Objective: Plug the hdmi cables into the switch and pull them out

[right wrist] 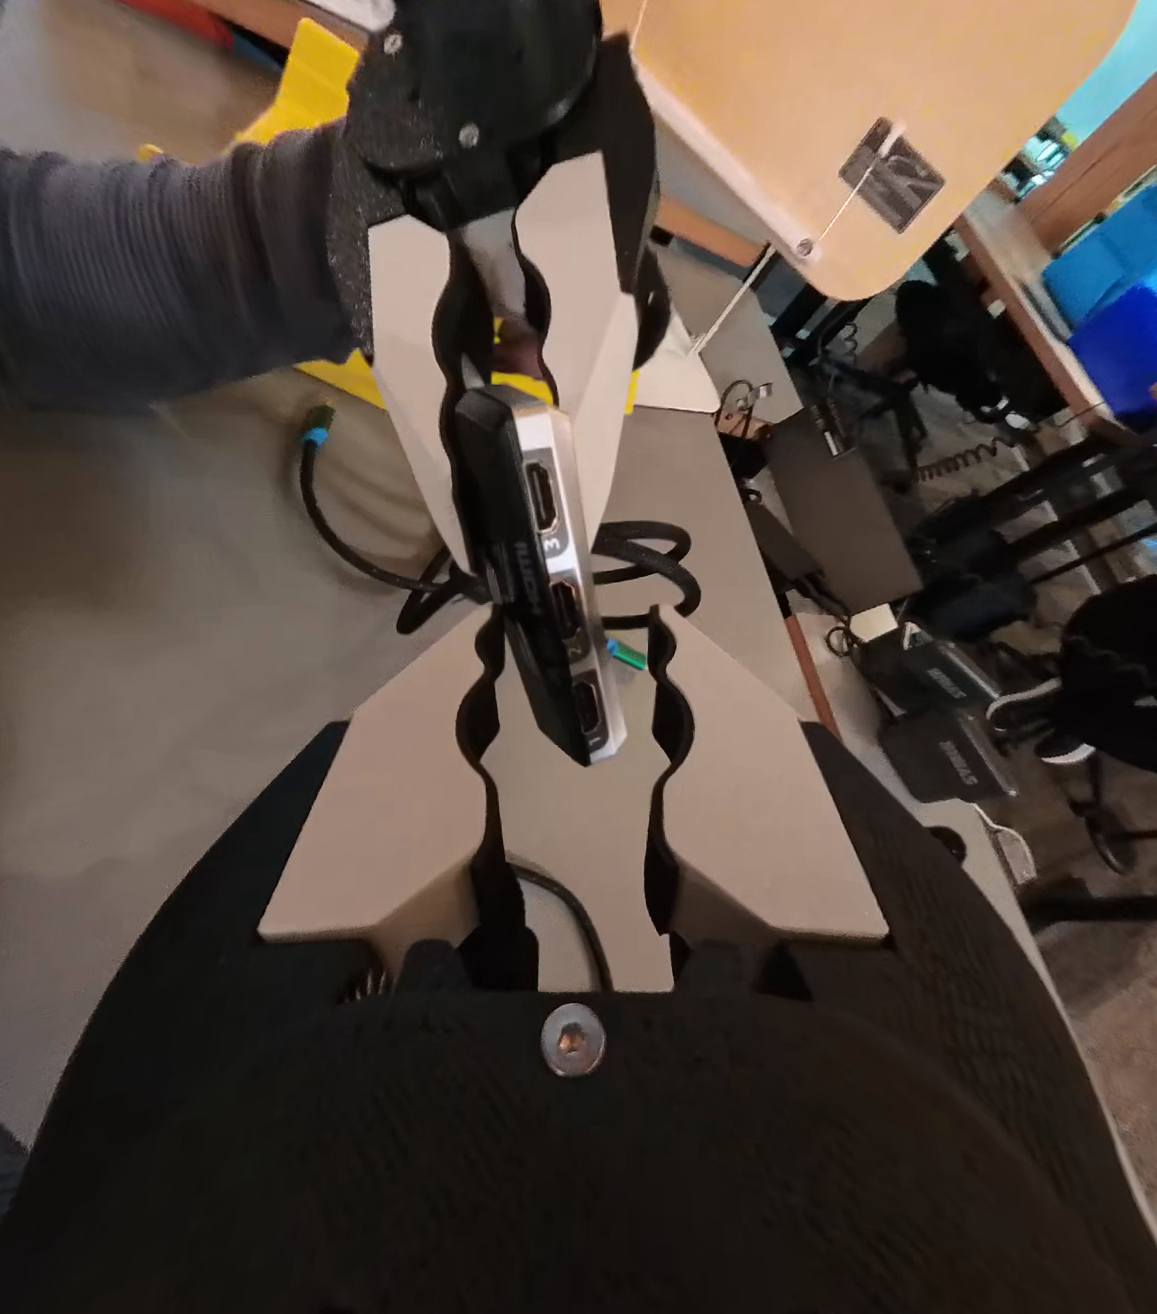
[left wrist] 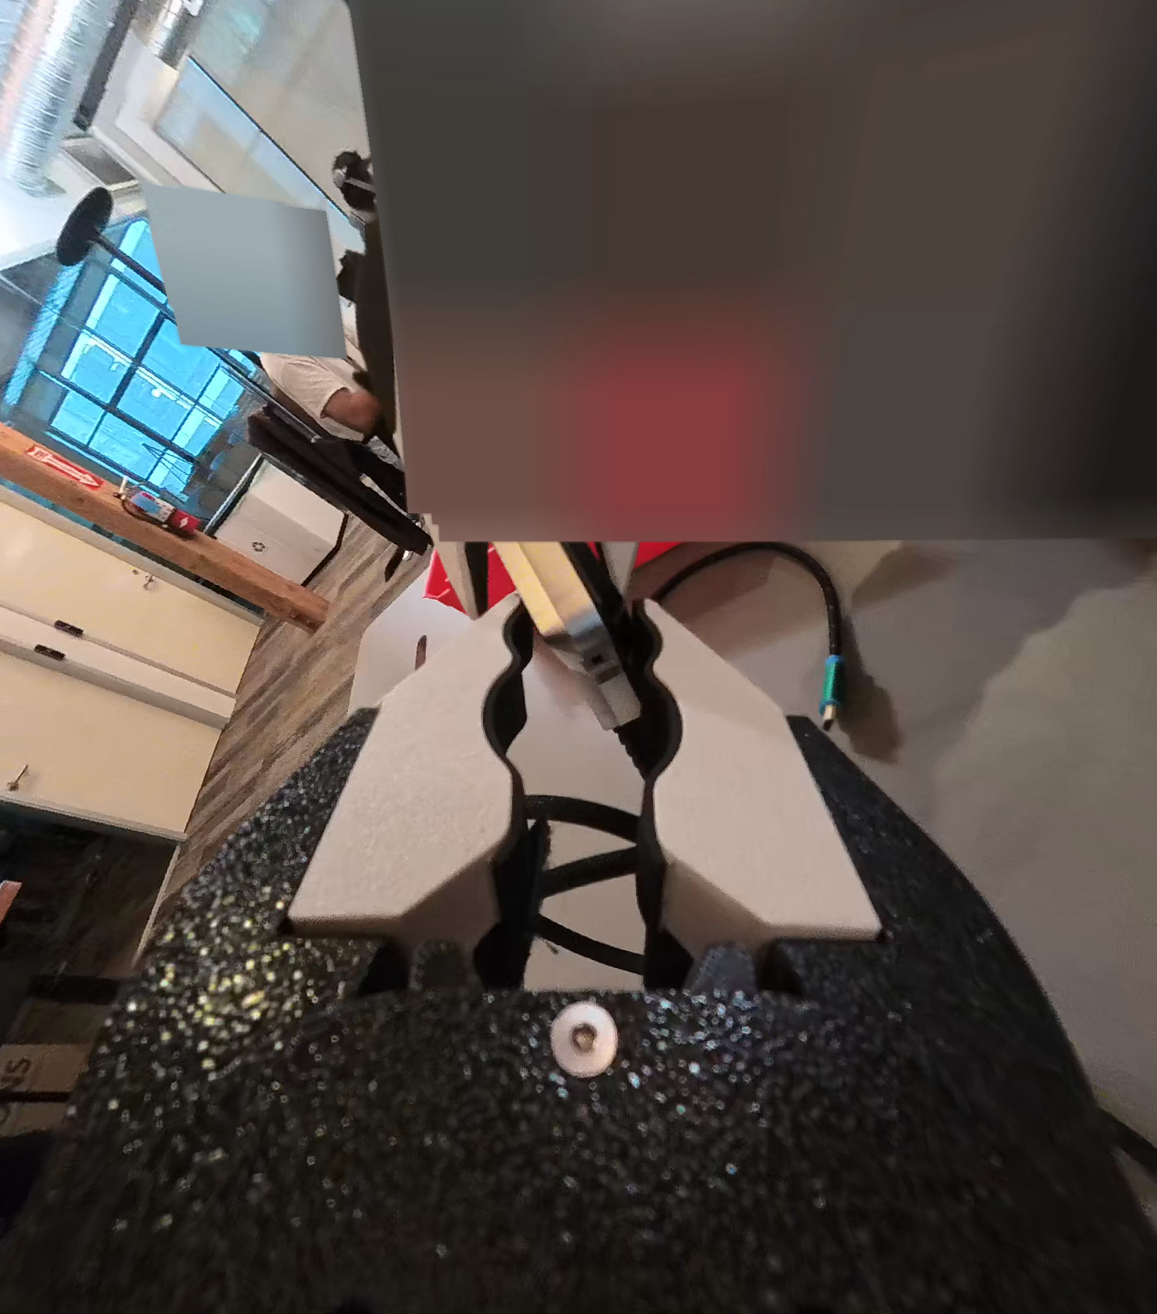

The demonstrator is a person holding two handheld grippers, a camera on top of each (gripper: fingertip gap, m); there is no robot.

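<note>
While my left gripper (right wrist: 504, 398) clamps the far end of the switch (right wrist: 550, 569), my right gripper (right wrist: 568, 640) hangs spread apart around its near end, neither finger touching it. The switch is a slim silver and black box held in the air, tilted, with three empty ports along its silver edge facing my right camera. In the left wrist view the same switch (left wrist: 579, 633) sits pinched between my left fingers, its corner jutting toward the camera.

Below lies a pale grey table (right wrist: 99, 640). A black braided cable (right wrist: 639, 569) is coiled on it just behind the switch, and one end with a blue and green plug (right wrist: 316, 434) curls out to the left, lying free on the surface. The left wrist view shows that plug (left wrist: 831, 686) resting on the table (left wrist: 1059, 782) well apart from the switch. A second small green plug tip (right wrist: 625, 655) shows just beside the switch's lower edge.

A dark grey sleeve (right wrist: 99, 270) reaches in from the left to my left gripper. Past the table edge on the right I see a wood-look floor (right wrist: 1144, 995), black stools (right wrist: 1144, 682), dark boxes and blue bins (right wrist: 1144, 284). Yellow objects (right wrist: 316, 78) sit at the far side of the table. The left wrist view, tilted, shows a gridded window (left wrist: 127, 384), a wooden beam (left wrist: 134, 512) and cream cabinets (left wrist: 63, 640).
</note>
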